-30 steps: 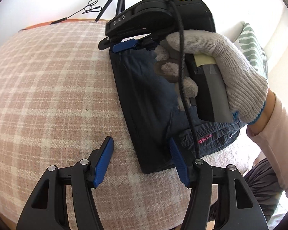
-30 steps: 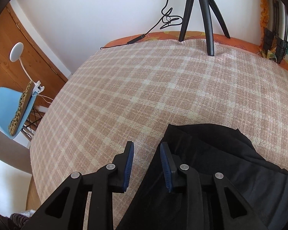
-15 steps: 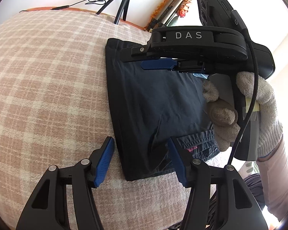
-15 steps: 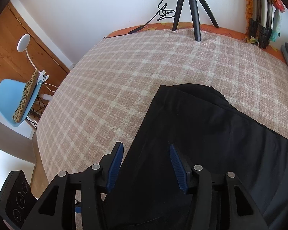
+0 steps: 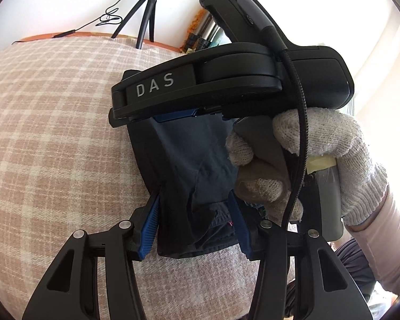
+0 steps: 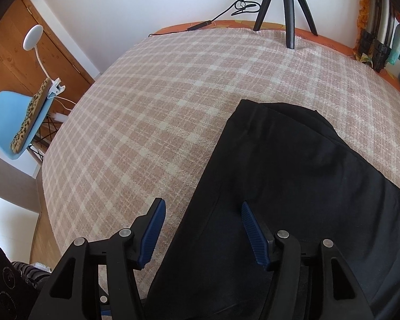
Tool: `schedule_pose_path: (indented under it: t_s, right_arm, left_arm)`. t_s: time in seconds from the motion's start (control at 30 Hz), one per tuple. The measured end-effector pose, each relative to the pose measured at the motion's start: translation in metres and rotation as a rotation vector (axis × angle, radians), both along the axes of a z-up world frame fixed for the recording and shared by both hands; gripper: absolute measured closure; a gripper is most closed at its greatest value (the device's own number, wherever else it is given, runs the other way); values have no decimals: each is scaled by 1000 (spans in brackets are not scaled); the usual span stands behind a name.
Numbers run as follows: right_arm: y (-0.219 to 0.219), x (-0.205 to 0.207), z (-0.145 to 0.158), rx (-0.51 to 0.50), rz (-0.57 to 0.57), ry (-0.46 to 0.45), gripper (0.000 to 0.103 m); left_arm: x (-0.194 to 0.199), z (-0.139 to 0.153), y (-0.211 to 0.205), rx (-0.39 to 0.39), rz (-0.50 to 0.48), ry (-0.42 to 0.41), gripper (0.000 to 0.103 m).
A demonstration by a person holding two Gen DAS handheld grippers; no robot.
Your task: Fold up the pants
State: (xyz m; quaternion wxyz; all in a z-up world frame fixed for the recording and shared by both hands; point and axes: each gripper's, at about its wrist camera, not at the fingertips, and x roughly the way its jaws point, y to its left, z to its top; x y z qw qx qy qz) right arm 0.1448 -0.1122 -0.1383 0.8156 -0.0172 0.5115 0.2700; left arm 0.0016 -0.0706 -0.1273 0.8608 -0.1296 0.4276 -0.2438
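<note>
My left gripper (image 5: 194,226) sits at the bottom centre of the left wrist view, its blue-padded fingers (image 5: 149,226) spread on either side of the near end of the folded pants (image 5: 189,160). The left pad lies right against the fabric's left edge and the right pad is close at the other side, but I cannot tell whether they are pressing the cloth, so I call them released around it rather than clenched on it. The waistband with a small pink mark shows between the pads.

The pants lie as a dark, narrow, folded stack on the plaid blanket (image 5: 53,133) of the bed, running from the lower centre of that frame up toward the middle. Across the upper middle of the same frame my right gripper (image 5: 173,114) reaches over the far end of the stack, held by my gloved right hand (image 5: 320,146) at the right of the frame; one blue pad shows under its black body, just above the fabric.

In the right wrist view my right gripper (image 6: 202,229) is at the bottom centre with its fingers (image 6: 152,232) spread wide and holding nothing: the left pad hangs over the blanket (image 6: 146,106), the right one over the pants (image 6: 280,173), which fill the lower right of the frame. A black tripod (image 6: 288,5) stands at the top of the frame and a blue chair (image 6: 16,122) sits at the left edge.
</note>
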Motion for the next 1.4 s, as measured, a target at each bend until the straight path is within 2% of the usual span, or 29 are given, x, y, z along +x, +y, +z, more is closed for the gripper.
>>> schedule_pose_path:
  t_s: [0.07, 0.17, 0.23, 0.4, 0.53, 0.67, 0.77, 0.87, 0.93, 1.13, 1.2, 1.23, 1.33, 1.4]
  right_arm:
    - [4, 1, -3, -23, 2, -7, 42]
    - [5, 3, -5, -47, -8, -35, 58]
    - [0, 6, -5, -32, -14, -34, 70]
    - [-8, 8, -5, 5, -19, -27, 85]
    - [-15, 6, -3, 58, -42, -12, 95]
    - [-21, 5, 3, 108, -57, -3, 97]
    - [-21, 4, 8, 110, -48, -13, 97]
    - [-20, 4, 12, 96, -47, -12, 83]
    - [-19, 5, 15, 91, -46, -5, 62]
    - [-11, 2, 21, -16, -29, -46, 60]
    - [-13, 2, 17, -17, -28, -40, 64]
    - [-15, 2, 16, -16, -29, -41, 73]
    - [-25, 1, 17, 23, -39, -47, 90]
    - [-34, -2, 21, 59, -56, -55, 96]
  left_arm:
    - [1, 1, -1, -3, 4, 0, 55]
    - [4, -2, 1, -3, 10, 12, 55]
    - [8, -5, 0, 0, 10, 13, 55]
    - [7, -5, -2, 42, 13, 6, 54]
    - [11, -14, 2, 58, 48, 50, 47]
    - [17, -18, 10, -15, 75, 72, 48]
    - [22, -17, 10, -36, 80, 59, 82]
    - [21, -11, 5, -24, 70, 17, 85]
    - [19, -6, -2, 2, 58, -22, 87]
    - [10, 1, -16, 93, 26, -118, 89]
    - [9, 3, -23, 125, 10, -146, 89]
    - [8, 4, -26, 139, 3, -158, 89]
    - [8, 7, -31, 144, -6, -171, 89]
    - [8, 10, -34, 145, -15, -184, 89]
